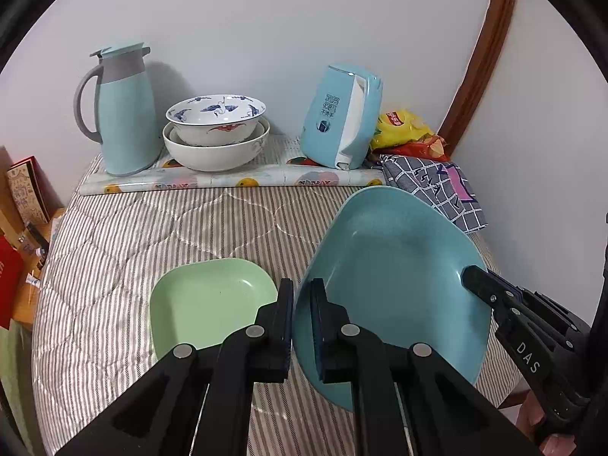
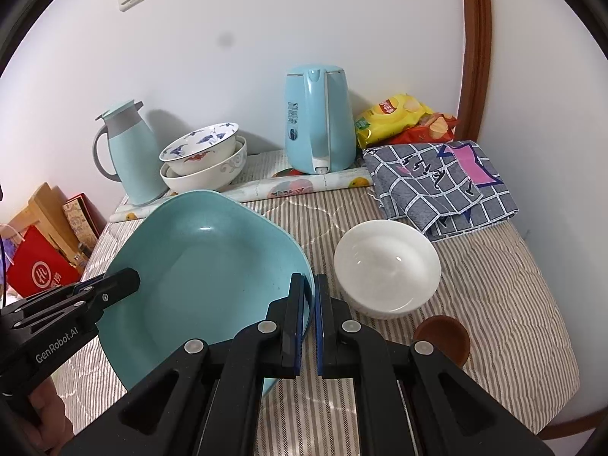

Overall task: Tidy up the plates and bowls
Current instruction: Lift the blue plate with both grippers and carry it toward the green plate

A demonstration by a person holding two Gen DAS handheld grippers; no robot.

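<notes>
Both the left gripper (image 1: 302,326) and right gripper (image 2: 308,323) have their jaws clamped on opposite rims of the blue square plate (image 1: 391,285), held tilted above the striped bed (image 1: 152,220), with the green plate (image 1: 209,304) just left of it.

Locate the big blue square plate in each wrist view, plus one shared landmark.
Left wrist: the blue square plate fills the lower right, its left rim clamped in the left gripper, the right gripper on its far right rim.
Right wrist: the same plate sits lower left, its right rim clamped in the right gripper.
Shared landmark: the stacked patterned bowls by the wall.
</notes>
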